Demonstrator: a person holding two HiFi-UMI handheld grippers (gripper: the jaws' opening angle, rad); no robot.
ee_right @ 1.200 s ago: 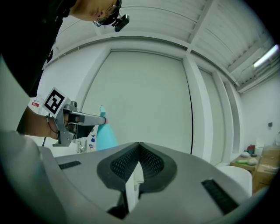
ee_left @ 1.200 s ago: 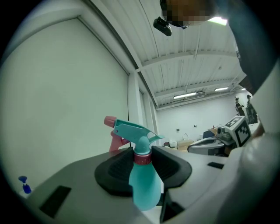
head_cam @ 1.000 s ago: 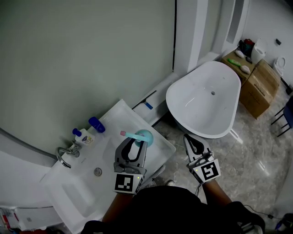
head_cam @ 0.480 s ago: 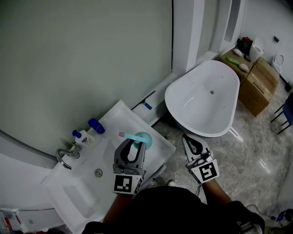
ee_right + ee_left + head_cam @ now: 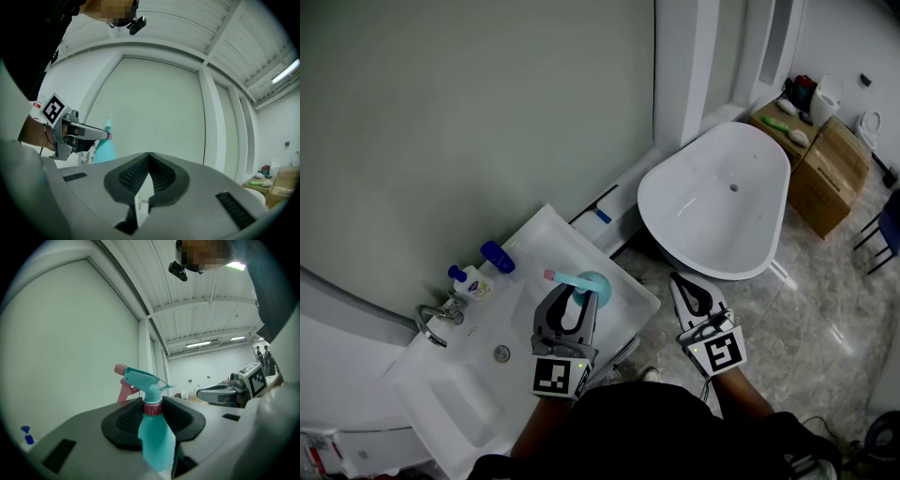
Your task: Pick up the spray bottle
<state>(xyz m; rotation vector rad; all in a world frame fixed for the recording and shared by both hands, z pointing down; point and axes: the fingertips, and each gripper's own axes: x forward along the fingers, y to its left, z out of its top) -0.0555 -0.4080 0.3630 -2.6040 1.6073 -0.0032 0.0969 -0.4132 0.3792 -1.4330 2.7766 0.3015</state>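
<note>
Jaws first: on the left gripper (image 5: 152, 409), pinched on the bottle (image 5: 155, 444) at its neck, just under the pink collar. Pads pressing from both sides, parted only as wide as that neck. Teal body hanging below the pads; teal trigger head and pink nozzle above them, pointing left in the left gripper view.

From the head view: same gripper (image 5: 575, 292) over the right end of the white basin (image 5: 441, 403), with the bottle (image 5: 593, 281) upright at its tips, near the basin's far right corner. Cannot tell whether it is standing on the basin or lifted clear.

On the right gripper (image 5: 149, 159): pads shut against each other, nothing between them. From the head view (image 5: 680, 281), off the basin's right edge, above the marble floor (image 5: 825, 319), between basin and tub (image 5: 712, 202).

At the basin's back edge, well left of the bottle: tap (image 5: 436, 323), soap (image 5: 473, 281) with a blue cap, and 1 more blue thing (image 5: 497, 255) just beside it. Beyond the tub: boxes (image 5: 834, 173).
</note>
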